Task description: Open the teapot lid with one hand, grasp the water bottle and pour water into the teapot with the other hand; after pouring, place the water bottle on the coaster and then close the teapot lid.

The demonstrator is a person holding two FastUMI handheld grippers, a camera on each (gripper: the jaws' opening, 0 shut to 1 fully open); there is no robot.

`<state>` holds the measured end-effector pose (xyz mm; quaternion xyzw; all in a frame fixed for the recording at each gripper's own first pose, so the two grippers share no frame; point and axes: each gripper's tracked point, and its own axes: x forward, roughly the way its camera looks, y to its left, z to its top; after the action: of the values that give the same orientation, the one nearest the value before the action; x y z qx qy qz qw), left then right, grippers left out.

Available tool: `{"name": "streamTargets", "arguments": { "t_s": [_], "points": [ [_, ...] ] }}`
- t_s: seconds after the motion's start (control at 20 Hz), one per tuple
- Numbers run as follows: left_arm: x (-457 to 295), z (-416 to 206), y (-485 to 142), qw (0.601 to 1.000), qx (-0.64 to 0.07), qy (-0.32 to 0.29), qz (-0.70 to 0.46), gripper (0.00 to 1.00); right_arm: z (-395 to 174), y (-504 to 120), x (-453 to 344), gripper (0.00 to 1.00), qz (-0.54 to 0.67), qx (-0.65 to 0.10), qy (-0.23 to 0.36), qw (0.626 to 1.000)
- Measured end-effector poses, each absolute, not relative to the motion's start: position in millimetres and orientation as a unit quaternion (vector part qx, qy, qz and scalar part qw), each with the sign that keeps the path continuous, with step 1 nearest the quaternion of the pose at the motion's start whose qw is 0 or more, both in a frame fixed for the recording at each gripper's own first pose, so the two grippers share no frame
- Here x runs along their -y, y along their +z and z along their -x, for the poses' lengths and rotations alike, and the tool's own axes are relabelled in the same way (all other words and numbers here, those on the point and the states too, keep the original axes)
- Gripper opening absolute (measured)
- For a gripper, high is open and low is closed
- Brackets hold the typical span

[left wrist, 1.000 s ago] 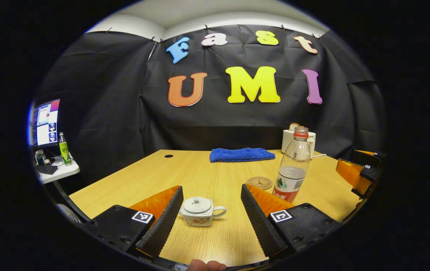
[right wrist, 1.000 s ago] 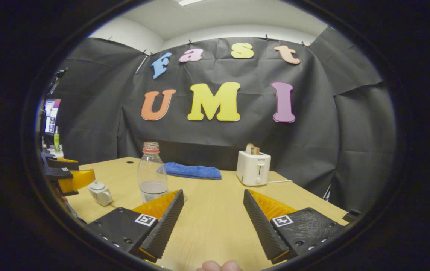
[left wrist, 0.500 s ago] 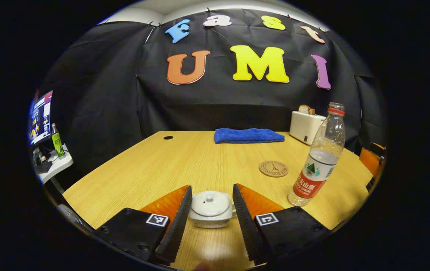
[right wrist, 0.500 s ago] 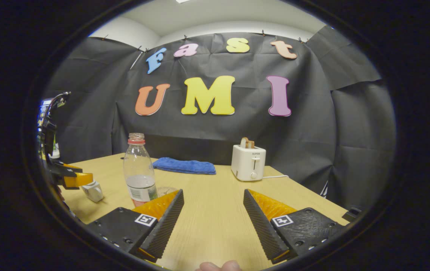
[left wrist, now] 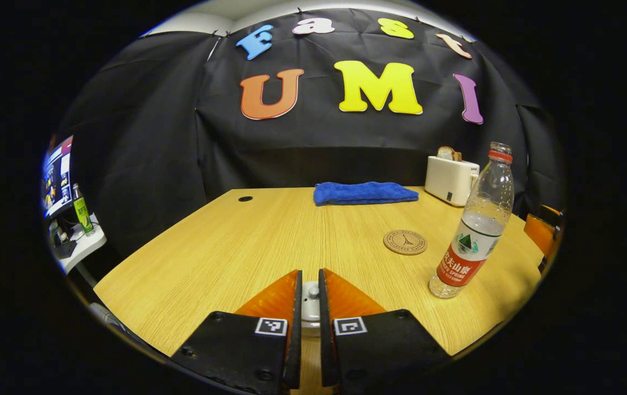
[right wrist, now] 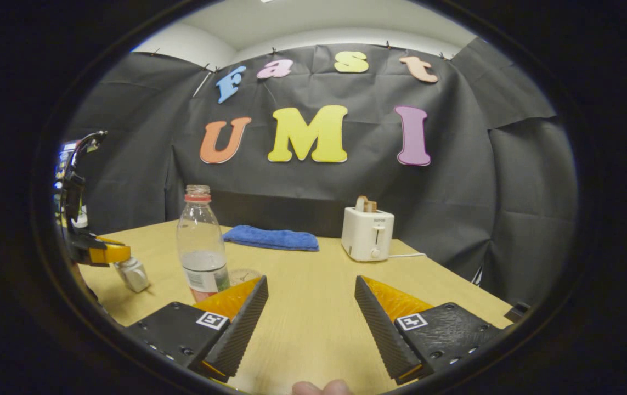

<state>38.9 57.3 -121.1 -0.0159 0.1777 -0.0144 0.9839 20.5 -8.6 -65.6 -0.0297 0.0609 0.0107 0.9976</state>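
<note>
Left tool closed on lid knob of teapot, bottom centre; right tool open over desk; bottle at right, beside coaster.

teapot: mostly hidden between left gripper fingers, knob showing at 6 o'clock | lid grip: cannot tell | coaster: partly behind water bottle, 8 o'clock
</note>
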Motion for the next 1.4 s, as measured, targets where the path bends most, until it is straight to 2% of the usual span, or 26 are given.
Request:
{"name": "streamTargets", "arguments": {
  "t_s": [0.1,0.2,0.35,0.45,0.55,0.65,0.8,1.4],
  "points": [
    [-56,-39,-120,0.984,-0.176,-0.018,0.013,0.07,-18,-64,4,0.95,0.024,-0.057,0.024,0.998],
    [-56,-39,-118,0.985,-0.173,-0.023,0.012,0.05,-15,-61,-2,0.97,0.019,-0.051,0.040,0.998],
    [-58,-38,-113,0.986,-0.166,-0.025,0.023,0.03,-10,-55,-15,0.95,0.017,-0.042,0.071,0.997],
    [-60,-36,-107,0.987,-0.157,-0.025,0.031,0.03,-3,-51,-29,0.98,0.012,-0.037,0.099,0.994],
    [-61,-33,-98,0.988,-0.146,-0.027,0.036,0.03,3,-56,-49,0.95,0.001,-0.050,0.138,0.989],
    [-61,-30,-90,0.989,-0.137,-0.032,0.044,0.03,5,-64,-63,0.98,0.003,-0.066,0.157,0.985],
    [-61,-22,-81,0.990,-0.124,-0.036,0.058,0.03,0,-74,-77,0.95,0.003,-0.085,0.166,0.982],
    [-68,-7,-65,0.989,-0.107,-0.041,0.089,0.03,-52,-94,-122,0.97,-0.003,-0.120,0.176,0.977]
  ]
}}
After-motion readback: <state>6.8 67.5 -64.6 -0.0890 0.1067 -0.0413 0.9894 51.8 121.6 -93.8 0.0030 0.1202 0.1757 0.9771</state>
